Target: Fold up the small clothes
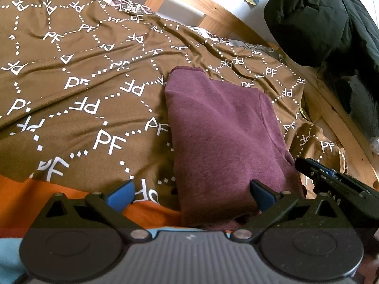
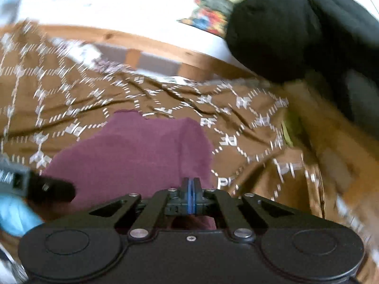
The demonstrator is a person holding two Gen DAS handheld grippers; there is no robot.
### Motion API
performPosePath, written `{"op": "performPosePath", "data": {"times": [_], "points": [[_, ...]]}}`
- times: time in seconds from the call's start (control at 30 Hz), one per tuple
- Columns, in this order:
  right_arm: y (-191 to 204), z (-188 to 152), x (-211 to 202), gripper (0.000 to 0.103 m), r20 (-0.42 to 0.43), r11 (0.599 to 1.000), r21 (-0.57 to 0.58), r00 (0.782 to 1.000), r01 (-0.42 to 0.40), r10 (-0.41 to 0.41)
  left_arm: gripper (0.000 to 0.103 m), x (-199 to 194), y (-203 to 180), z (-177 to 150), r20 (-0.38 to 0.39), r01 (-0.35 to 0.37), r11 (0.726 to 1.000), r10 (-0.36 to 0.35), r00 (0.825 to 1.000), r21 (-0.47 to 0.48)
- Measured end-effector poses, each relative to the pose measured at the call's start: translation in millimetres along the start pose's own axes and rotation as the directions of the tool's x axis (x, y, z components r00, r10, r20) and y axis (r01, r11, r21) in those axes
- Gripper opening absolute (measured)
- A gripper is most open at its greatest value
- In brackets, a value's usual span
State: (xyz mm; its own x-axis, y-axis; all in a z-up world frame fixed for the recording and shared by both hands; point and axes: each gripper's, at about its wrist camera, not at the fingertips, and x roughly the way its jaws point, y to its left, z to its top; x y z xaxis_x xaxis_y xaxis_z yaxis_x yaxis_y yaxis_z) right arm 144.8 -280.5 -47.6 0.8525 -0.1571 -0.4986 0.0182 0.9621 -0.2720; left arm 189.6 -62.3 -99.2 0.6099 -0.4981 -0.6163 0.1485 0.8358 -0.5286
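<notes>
The maroon garment [image 1: 220, 127] is lying partly folded on the bed's brown "PF"-patterned cover [image 1: 71, 75], filling the centre and lower centre of the left wrist view and the lower left-centre of the right wrist view; it is looking like a soft, light knit (a fleece or jersey, by its nap), so I am judging it will be draping and sagging rather than holding any shape, and giving no slip between rubbery pads.

The left tongs [image 1: 191, 193] are standing wide open, one blue pad over the cover and the other resting against the garment's near edge, gripping nothing; the right tongs [image 2: 190, 195] are pressed fully together at the near right corner of the cloth, and whether a fold of it is pinched between them is something I cannot tell, since that view is blurring.

The best hold is looking like the near hem, at its two corners, so the fold is carrying evenly.

No containers are showing; only a black bundle of clothing [image 1: 308, 21] is sitting at the upper right by the wooden bed frame [image 1: 236, 23].
</notes>
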Motion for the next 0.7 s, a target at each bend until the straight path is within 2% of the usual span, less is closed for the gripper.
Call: {"op": "performPosePath", "data": {"times": [0.07,0.2,0.27,0.5,0.6,0.7], "points": [[-13,-1,2,0.024,-0.017,0.996,0.084,1.000,-0.017,0.019,0.103,0,-1,-1,0.002,-0.003,1.000,0.003,1.000,0.008],[-29,-4,8,0.044,-0.048,0.984,0.178,0.999,-0.013,0.022,0.103,0,-1,0,-0.004,-0.005,1.000,0.005,1.000,0.016],[-30,-5,8,0.057,-0.051,0.979,0.201,0.998,-0.013,0.023,0.103,0,-1,0,-0.006,-0.004,1.000,0.004,1.000,0.015],[-47,-8,7,0.080,-0.019,0.947,0.317,0.998,-0.054,0.063,0.103,1,-1,0,-0.007,-0.004,1.000,0.004,1.000,0.015],[-50,-8,7,0.088,-0.007,0.936,0.345,0.997,-0.066,0.072,0.103,1,-1,0,-0.006,-0.004,1.000,0.004,1.000,0.015],[-51,-8,7,0.100,0.003,0.931,0.357,0.996,-0.081,0.085,0.103,1,-1,0,0.001,-0.005,1.000,0.005,1.000,0.015]]}}
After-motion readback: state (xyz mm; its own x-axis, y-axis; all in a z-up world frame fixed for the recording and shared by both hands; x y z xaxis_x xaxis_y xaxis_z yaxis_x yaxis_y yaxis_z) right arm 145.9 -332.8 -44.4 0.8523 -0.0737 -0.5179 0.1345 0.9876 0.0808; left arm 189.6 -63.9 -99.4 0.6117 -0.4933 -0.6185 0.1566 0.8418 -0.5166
